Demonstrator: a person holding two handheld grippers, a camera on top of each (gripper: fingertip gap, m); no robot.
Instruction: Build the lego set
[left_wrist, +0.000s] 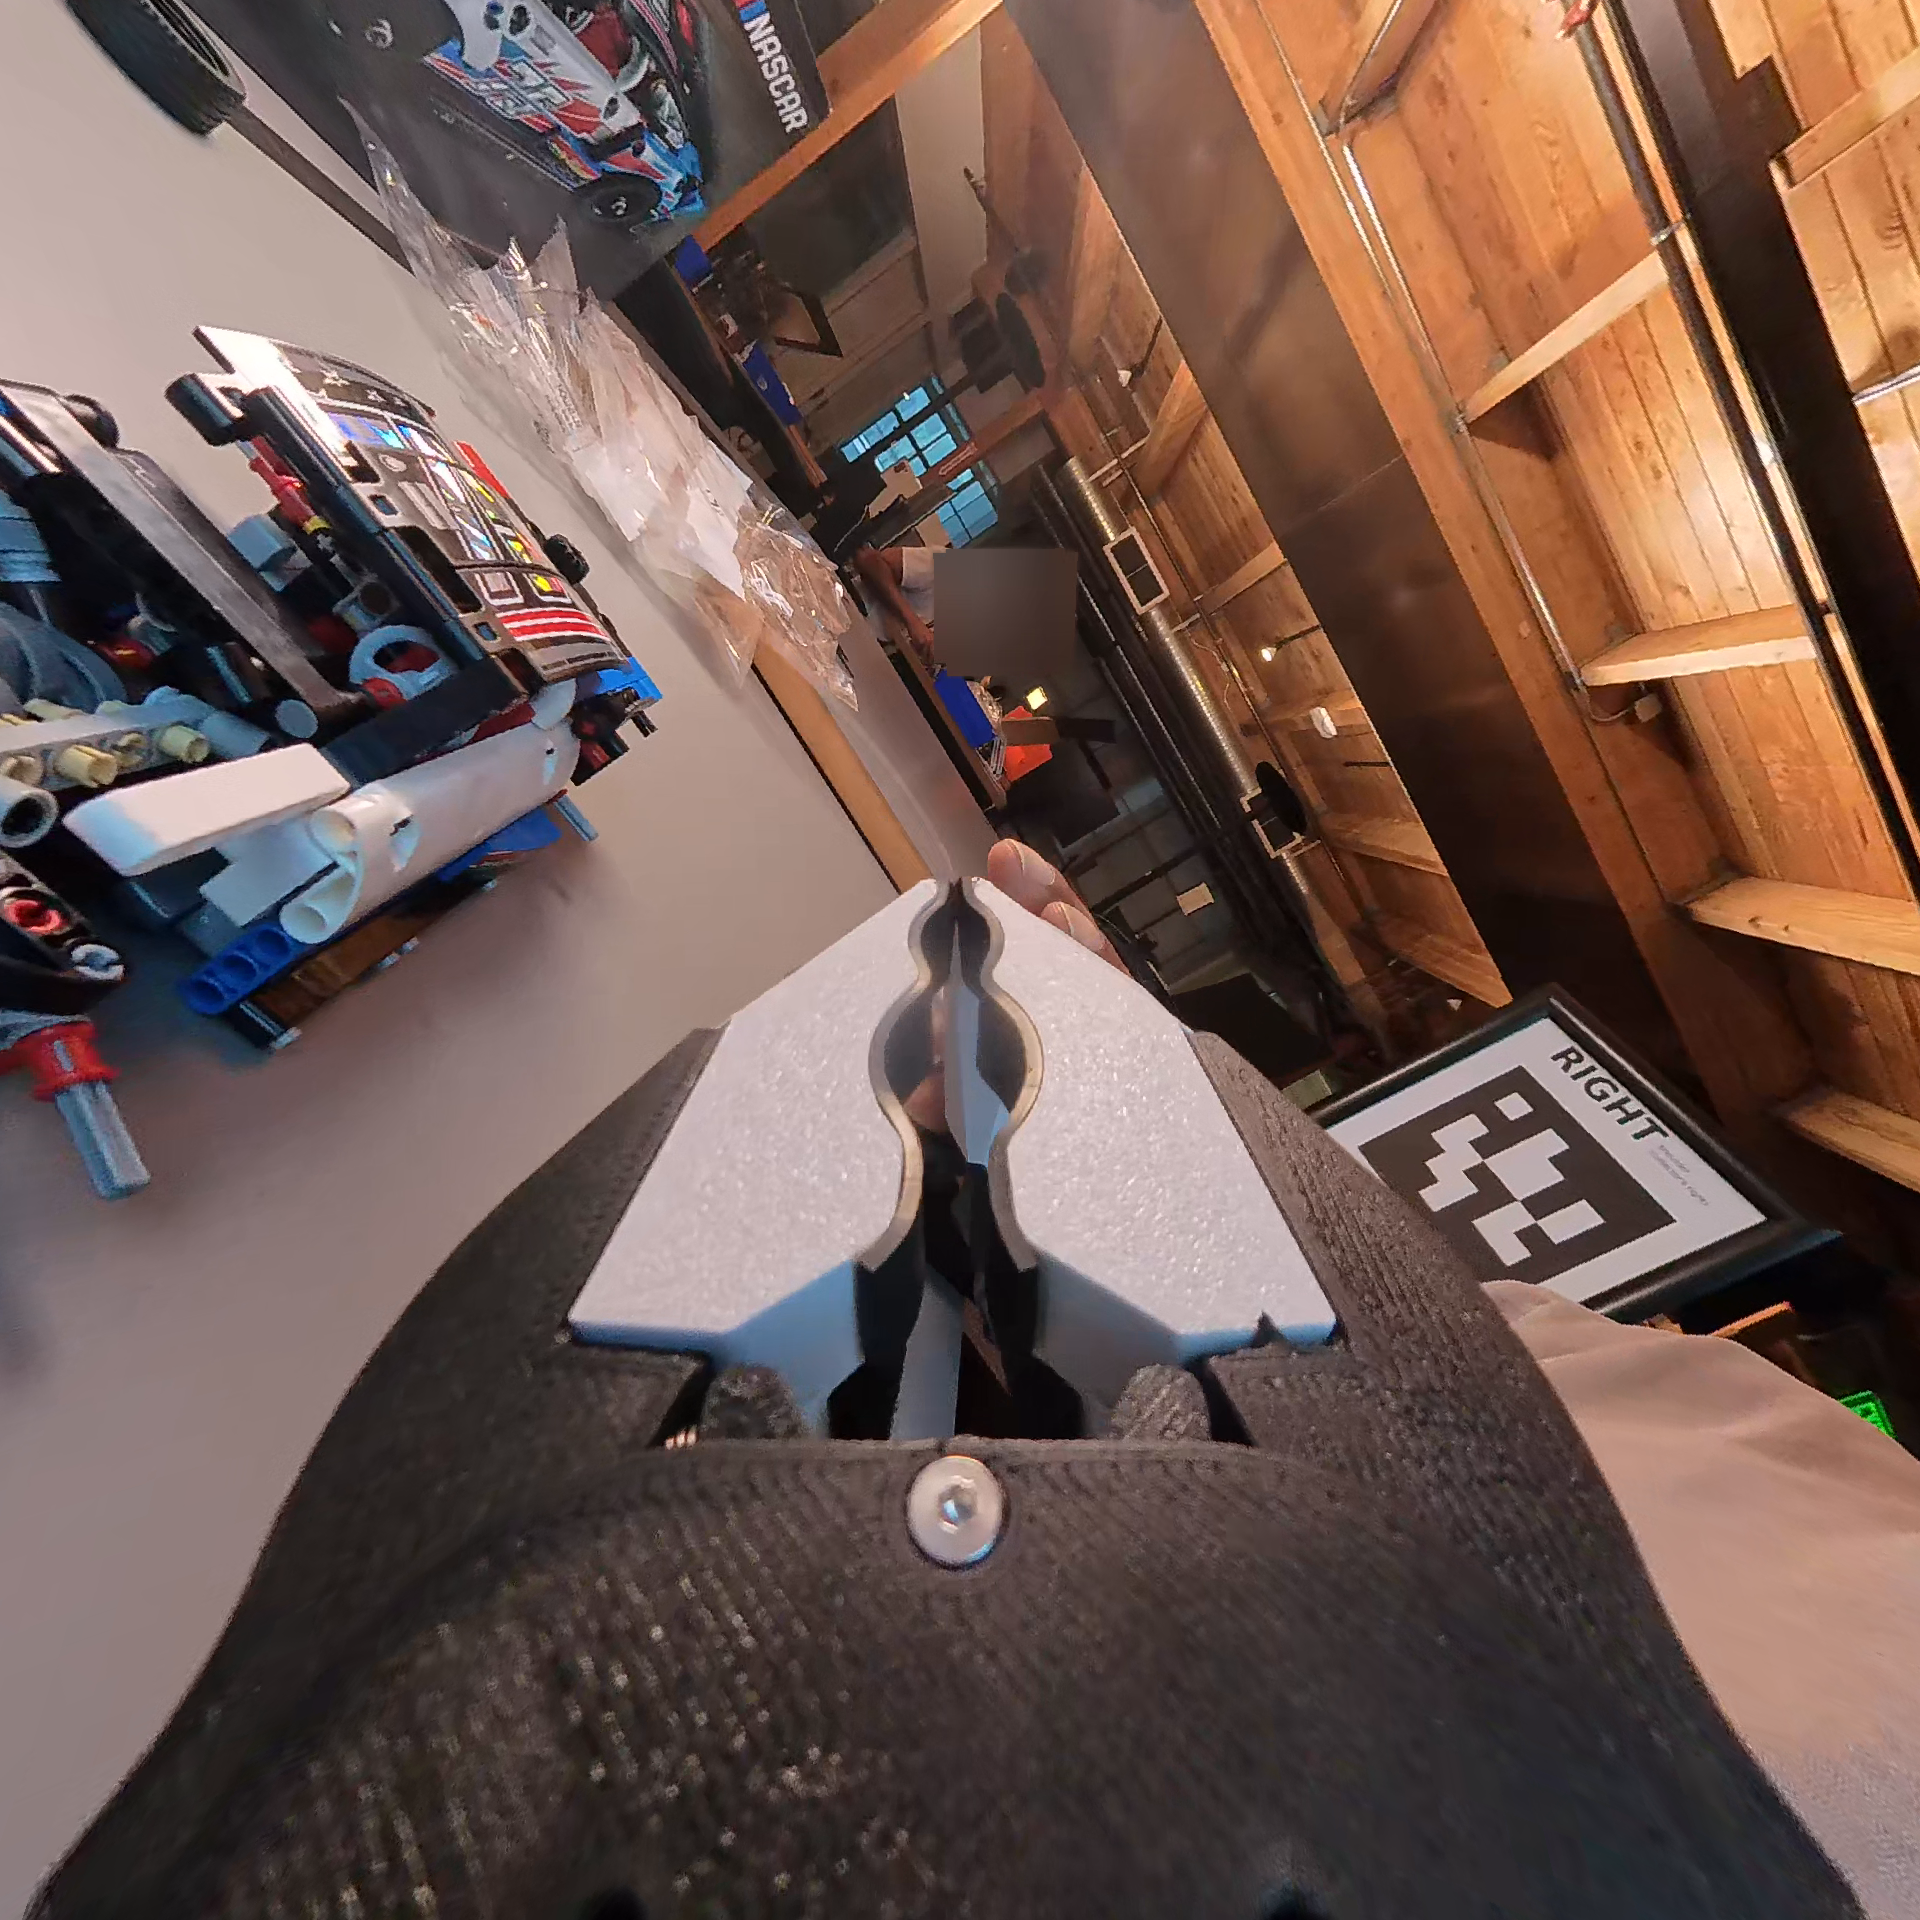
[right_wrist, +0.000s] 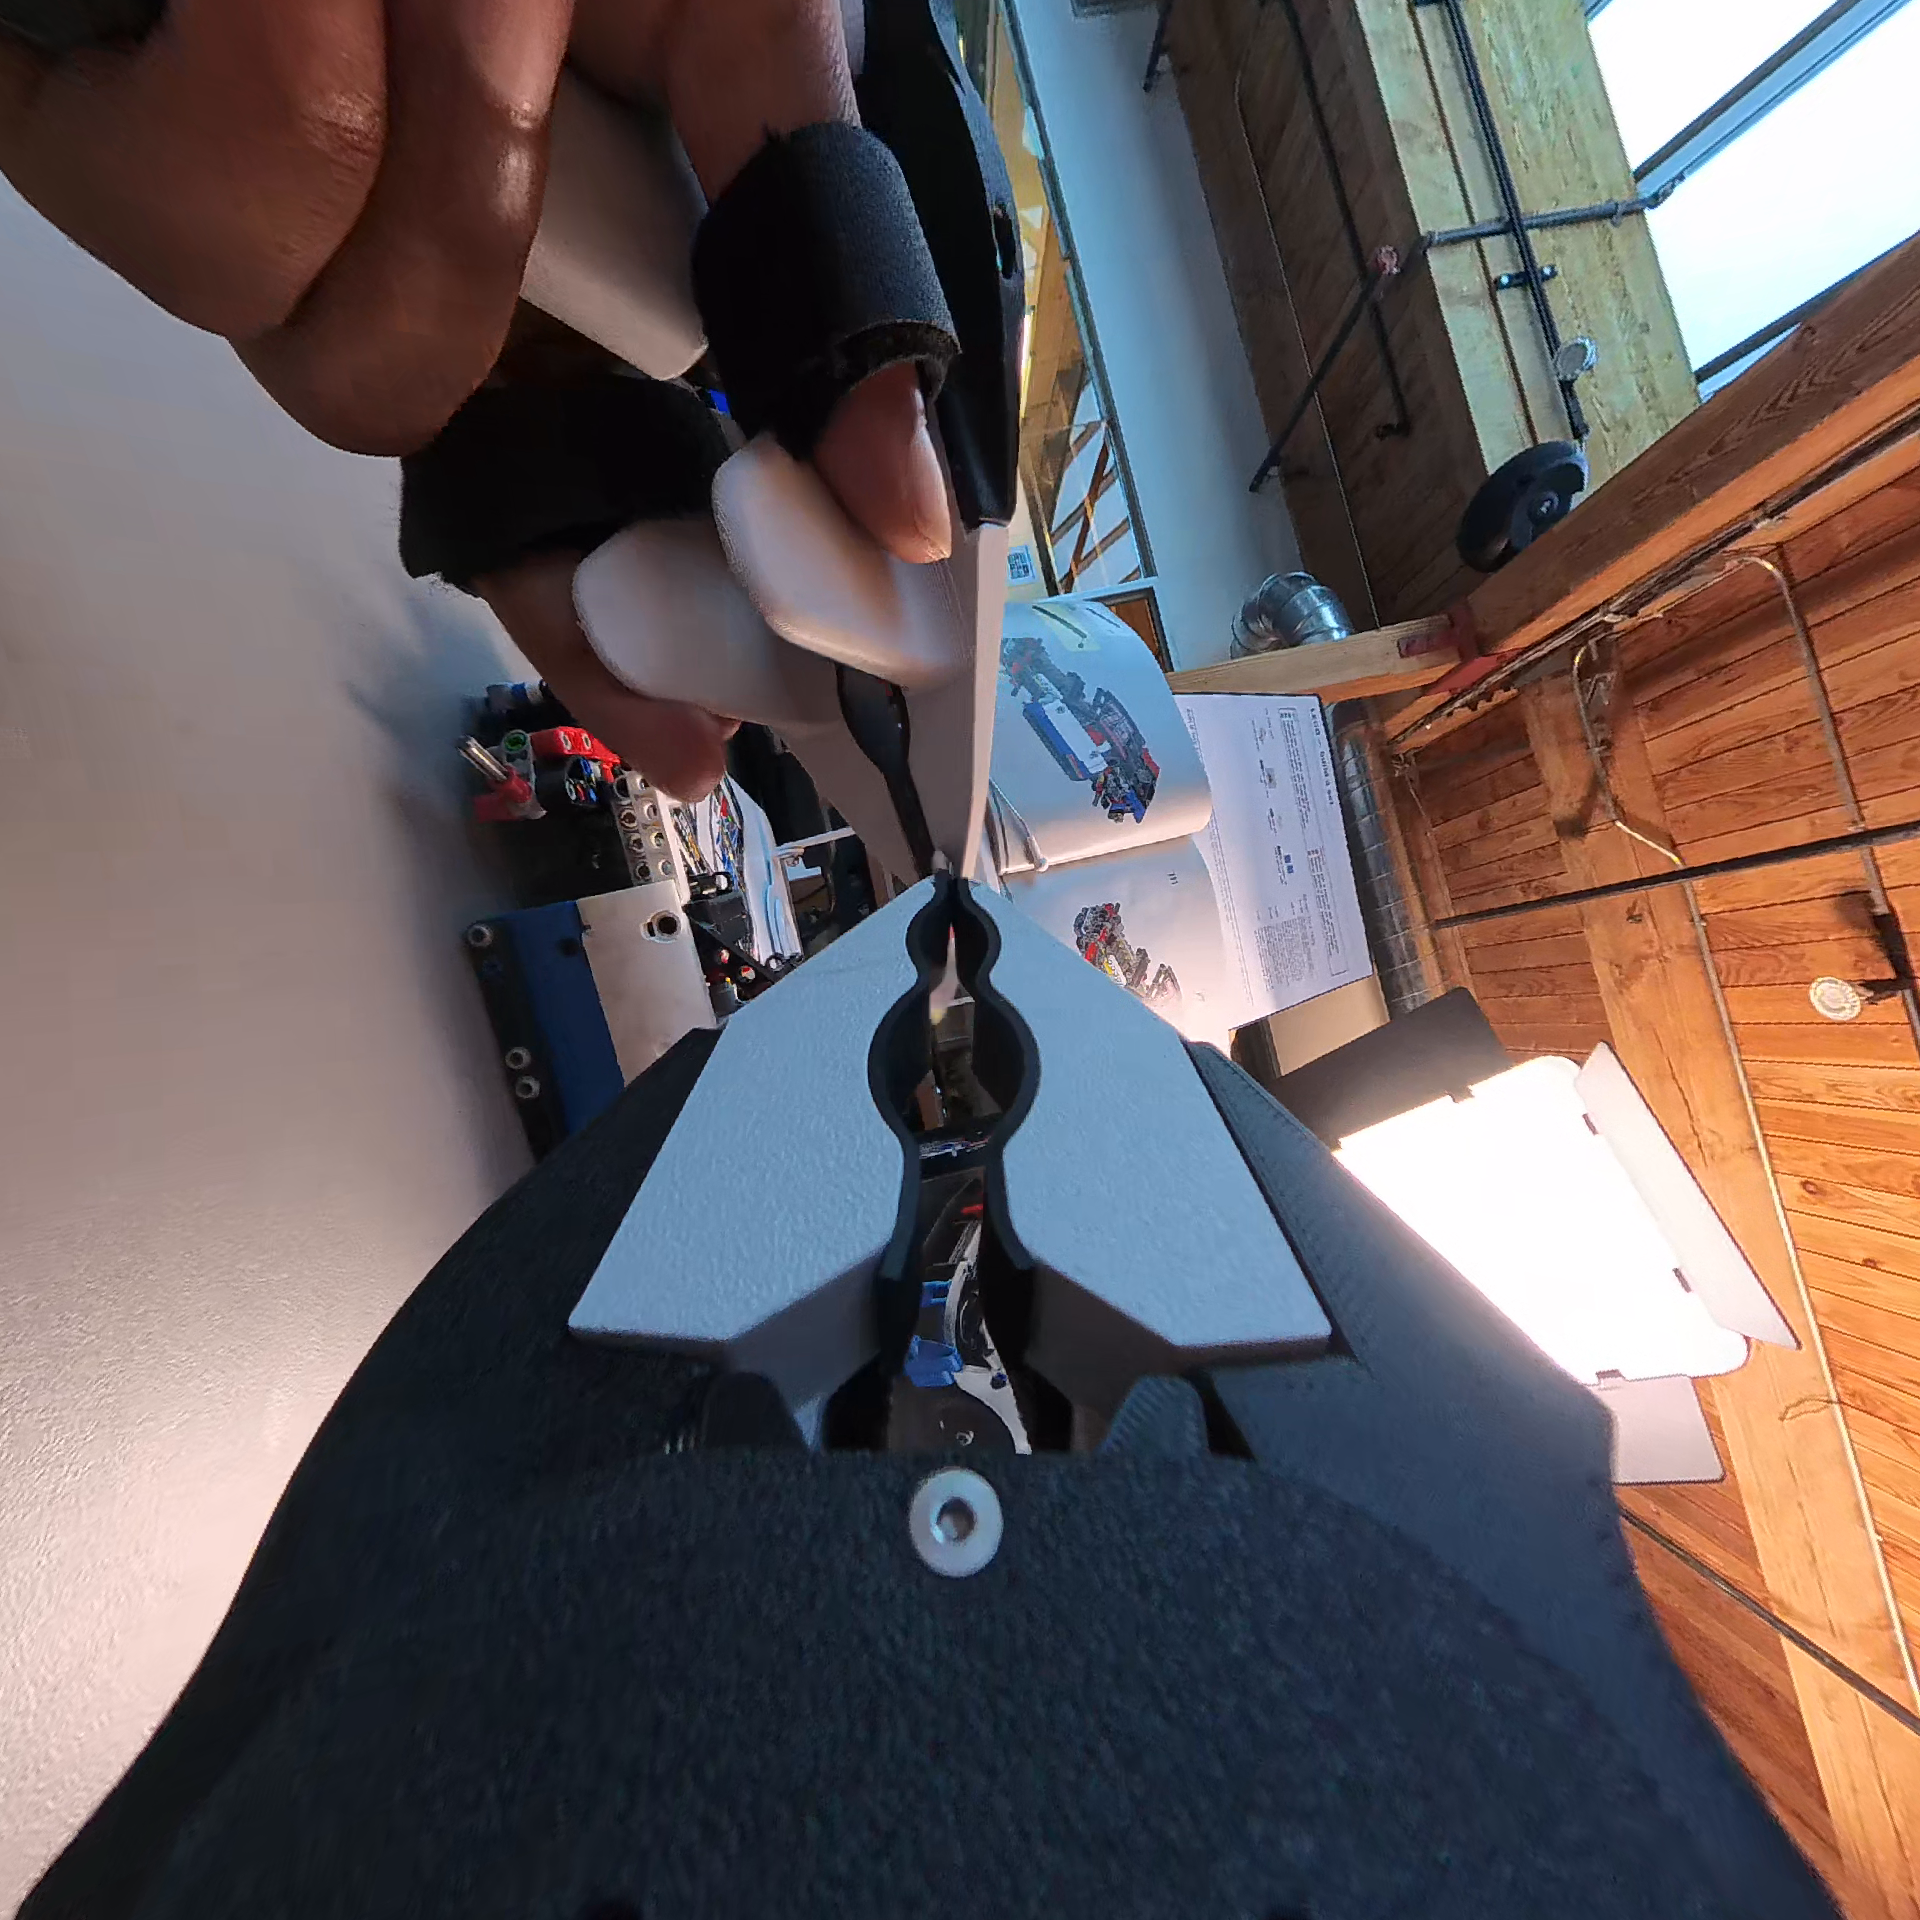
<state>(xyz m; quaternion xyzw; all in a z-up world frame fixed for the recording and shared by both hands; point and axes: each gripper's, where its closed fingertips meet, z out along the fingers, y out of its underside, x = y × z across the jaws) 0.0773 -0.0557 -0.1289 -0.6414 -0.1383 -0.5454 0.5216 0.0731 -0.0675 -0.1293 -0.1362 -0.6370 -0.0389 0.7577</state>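
Note:
The partly built lego car (left_wrist: 312, 675) lies on the pale table at the left; in the right wrist view it (right_wrist: 623, 852) shows behind the tips. My left gripper (left_wrist: 954, 891) is shut on a thin white sheet (left_wrist: 966, 1070) that sits edge-on in its jaw gap. My right gripper (right_wrist: 943, 885) is shut on the same kind of thin white piece (right_wrist: 940, 977). The two grippers meet tip to tip above the table: the left gripper (right_wrist: 940, 857) comes in from above, held by a hand (right_wrist: 312, 208). The right gripper's marker tag (left_wrist: 1538, 1153) shows at the right.
The set's box (left_wrist: 582, 83) and a tyre (left_wrist: 166, 62) stand at the table's far end, with clear plastic bags (left_wrist: 644, 447) along the edge. A red and grey axle part (left_wrist: 73, 1070) lies loose. An open instruction booklet (right_wrist: 1101, 748) and a bright lamp panel (right_wrist: 1538, 1216) are at the right. Less than 4 cm separates the two grippers' tips.

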